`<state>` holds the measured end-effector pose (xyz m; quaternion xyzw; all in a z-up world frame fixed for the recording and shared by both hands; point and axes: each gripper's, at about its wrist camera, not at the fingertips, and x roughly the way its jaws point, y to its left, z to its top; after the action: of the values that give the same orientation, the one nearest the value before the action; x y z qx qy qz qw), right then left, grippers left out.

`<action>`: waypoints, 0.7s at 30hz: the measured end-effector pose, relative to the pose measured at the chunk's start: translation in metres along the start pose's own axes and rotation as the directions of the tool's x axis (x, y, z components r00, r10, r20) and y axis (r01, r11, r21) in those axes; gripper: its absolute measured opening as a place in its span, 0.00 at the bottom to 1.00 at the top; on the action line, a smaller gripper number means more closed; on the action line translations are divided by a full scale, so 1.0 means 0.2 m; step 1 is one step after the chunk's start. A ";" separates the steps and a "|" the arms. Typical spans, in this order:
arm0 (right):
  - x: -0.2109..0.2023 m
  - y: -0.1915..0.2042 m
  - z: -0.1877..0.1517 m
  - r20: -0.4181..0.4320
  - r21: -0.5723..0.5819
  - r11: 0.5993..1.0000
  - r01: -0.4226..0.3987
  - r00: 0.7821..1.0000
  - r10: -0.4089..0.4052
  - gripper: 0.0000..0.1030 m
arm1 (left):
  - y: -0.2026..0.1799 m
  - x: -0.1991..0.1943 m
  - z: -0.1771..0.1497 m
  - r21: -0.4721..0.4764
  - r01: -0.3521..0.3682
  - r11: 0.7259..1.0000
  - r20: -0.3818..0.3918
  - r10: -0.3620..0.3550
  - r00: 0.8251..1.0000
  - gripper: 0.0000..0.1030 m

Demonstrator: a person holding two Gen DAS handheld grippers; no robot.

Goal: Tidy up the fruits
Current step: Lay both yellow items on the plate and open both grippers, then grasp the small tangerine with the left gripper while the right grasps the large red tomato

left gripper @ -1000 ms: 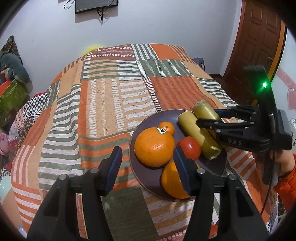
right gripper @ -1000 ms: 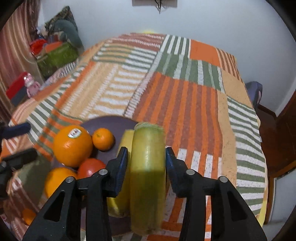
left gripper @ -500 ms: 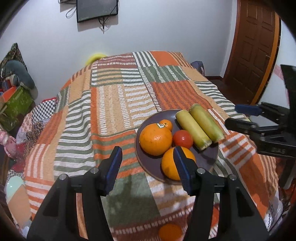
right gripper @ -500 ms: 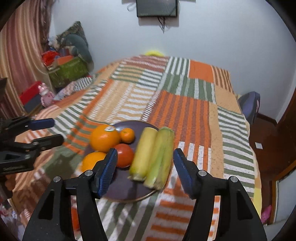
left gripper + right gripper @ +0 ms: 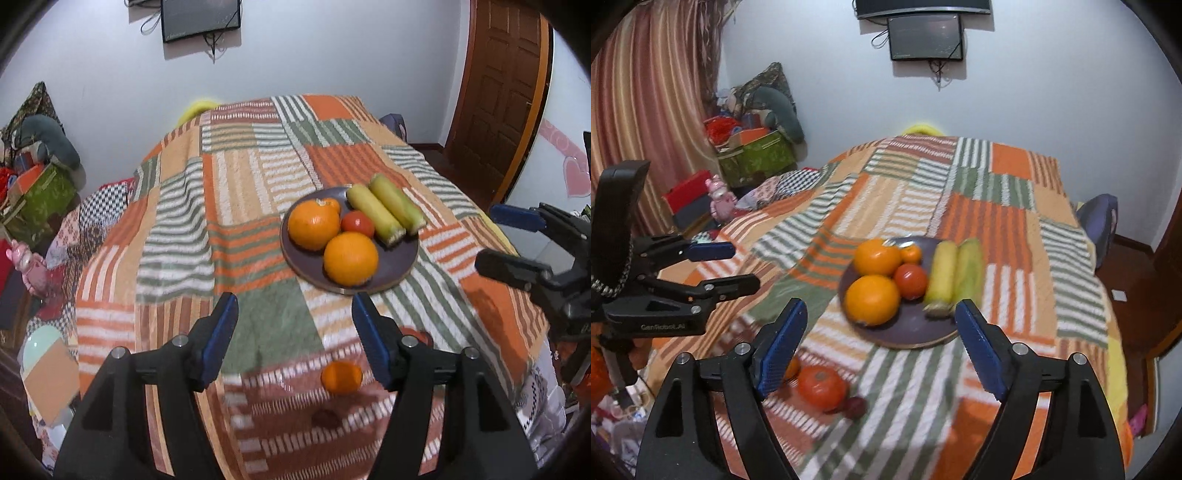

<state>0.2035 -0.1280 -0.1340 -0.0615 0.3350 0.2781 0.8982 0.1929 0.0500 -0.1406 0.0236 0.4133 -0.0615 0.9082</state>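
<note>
A dark plate sits on the striped bedspread and holds two big oranges, a small mandarin, a tomato and two corn cobs. Loose on the cover near the front edge lie a small orange, a tomato and a small dark fruit. My left gripper is open and empty, above the cover in front of the plate. My right gripper is open and empty, also in front of the plate.
The bed's patchwork cover drops off at the front and sides. Boxes, toys and cushions pile up at the left by a curtain. A wooden door stands at the right. A screen hangs on the far wall.
My right gripper let go of the corn cob on the plate, opened and pulled back. Both grippers drew away and up from the plate, bringing the loose fruits at the front into view.
</note>
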 end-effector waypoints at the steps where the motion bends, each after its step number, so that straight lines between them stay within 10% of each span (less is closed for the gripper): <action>1: 0.01 0.02 -0.02 -0.008 0.000 1.000 -0.006 1.000 0.006 0.78 | 0.00 0.00 -0.02 -0.005 0.003 1.000 -0.007 -0.003 1.000 0.62; 21: 0.35 0.17 -0.31 -0.223 0.018 0.994 -0.105 0.969 0.106 0.70 | 0.03 0.15 -0.33 -0.045 0.063 0.997 -0.163 -0.069 0.984 0.62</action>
<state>0.1935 -0.0853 -0.2226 -0.0719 0.4374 0.3158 0.8389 0.1633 0.0593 -0.2058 -0.0031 0.4884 -0.0812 0.8688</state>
